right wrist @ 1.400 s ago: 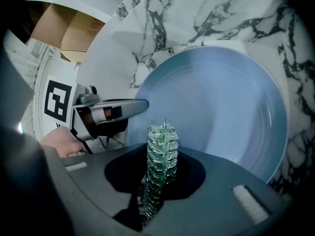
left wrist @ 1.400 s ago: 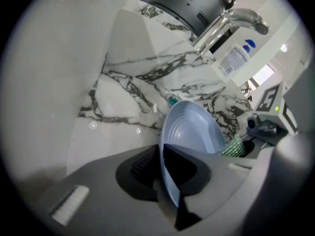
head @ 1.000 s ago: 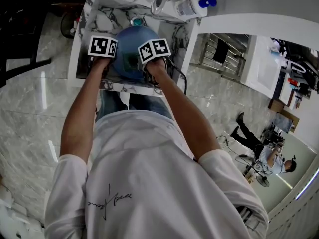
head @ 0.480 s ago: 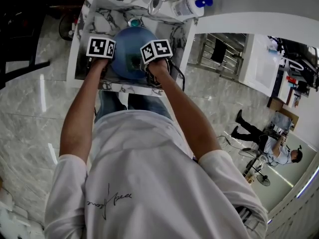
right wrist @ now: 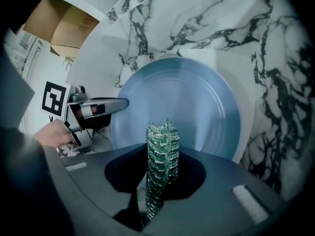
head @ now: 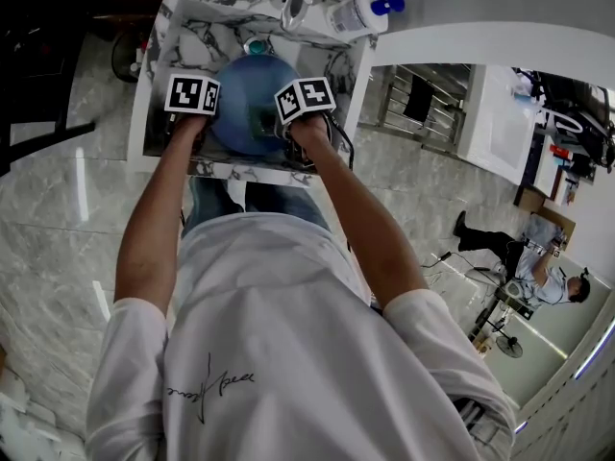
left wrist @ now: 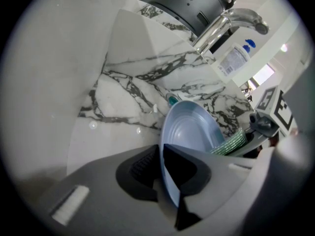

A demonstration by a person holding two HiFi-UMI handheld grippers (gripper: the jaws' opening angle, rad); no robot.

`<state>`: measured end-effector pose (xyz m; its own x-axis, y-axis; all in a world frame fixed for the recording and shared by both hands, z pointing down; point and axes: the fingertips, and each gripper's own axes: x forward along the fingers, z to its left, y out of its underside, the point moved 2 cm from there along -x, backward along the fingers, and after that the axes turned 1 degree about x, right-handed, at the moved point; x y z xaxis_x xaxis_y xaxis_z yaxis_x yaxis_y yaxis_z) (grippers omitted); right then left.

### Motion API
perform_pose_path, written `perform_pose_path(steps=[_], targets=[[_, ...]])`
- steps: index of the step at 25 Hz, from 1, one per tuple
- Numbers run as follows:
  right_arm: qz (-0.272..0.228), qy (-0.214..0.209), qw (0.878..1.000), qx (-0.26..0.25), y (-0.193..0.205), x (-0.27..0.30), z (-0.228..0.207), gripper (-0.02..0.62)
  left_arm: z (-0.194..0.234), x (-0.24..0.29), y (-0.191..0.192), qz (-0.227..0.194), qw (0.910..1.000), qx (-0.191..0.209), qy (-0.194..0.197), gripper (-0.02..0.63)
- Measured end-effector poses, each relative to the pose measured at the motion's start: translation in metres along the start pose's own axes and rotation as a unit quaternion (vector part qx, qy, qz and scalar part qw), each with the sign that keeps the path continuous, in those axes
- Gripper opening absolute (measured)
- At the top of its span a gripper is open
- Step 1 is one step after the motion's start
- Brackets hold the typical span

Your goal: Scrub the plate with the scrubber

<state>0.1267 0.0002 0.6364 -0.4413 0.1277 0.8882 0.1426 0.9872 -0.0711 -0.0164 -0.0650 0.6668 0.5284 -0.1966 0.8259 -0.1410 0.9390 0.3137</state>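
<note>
Since the marker cubes and the person's forearms cover both tools in the head view, jaw state reads only from the gripper views. On the left gripper [left wrist: 161, 170] the jaws are narrow and clamped on the near rim of the blue plate [left wrist: 193, 127], which runs edge-on between the dark pads. On the right gripper [right wrist: 160, 178] the jaws are pinched on the green mesh scrubber [right wrist: 161, 146], which stands upright between them. Its top is at the plate's face, but contact cannot be confirmed. The plate's lower edge is hidden behind the gripper bodies. The plate is tilted up on edge inside the marble sink [head: 240, 171], between the two grippers, with its hollow face toward the right one. A teal drain plug [head: 256, 43] sits just beyond the plate, partly covered by it. A chrome faucet [left wrist: 231, 21] is at the sink's far rim. A dark rounded object [left wrist: 182, 1] above it is cropped and cannot be identified. A white bottle with blue cap [head: 357, 12] is just beside the faucet on the ledge. A cardboard box [right wrist: 63, 26] is cut off by the lens edge. A background person [head: 538, 277] is far right, small and distorted.
</note>
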Motion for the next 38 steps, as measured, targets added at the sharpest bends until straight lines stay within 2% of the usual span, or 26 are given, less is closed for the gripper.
perform_pose_path(steps=[16, 30, 38], targets=[[0.004, 0.049, 0.999, 0.010, 0.003, -0.014, -0.025, 0.063, 0.000, 0.000, 0.001, 0.001, 1.0000, -0.001, 0.001, 0.084], [0.009, 0.092, 0.994, 0.054, 0.004, -0.027, -0.050, 0.063, -0.003, -0.002, -0.002, -0.003, 0.9999, 0.001, 0.011, 0.084], [0.025, 0.109, 0.992, 0.059, 0.001, -0.029, -0.055, 0.063, -0.003, -0.003, -0.002, -0.003, 1.0000, 0.001, 0.009, 0.084]])
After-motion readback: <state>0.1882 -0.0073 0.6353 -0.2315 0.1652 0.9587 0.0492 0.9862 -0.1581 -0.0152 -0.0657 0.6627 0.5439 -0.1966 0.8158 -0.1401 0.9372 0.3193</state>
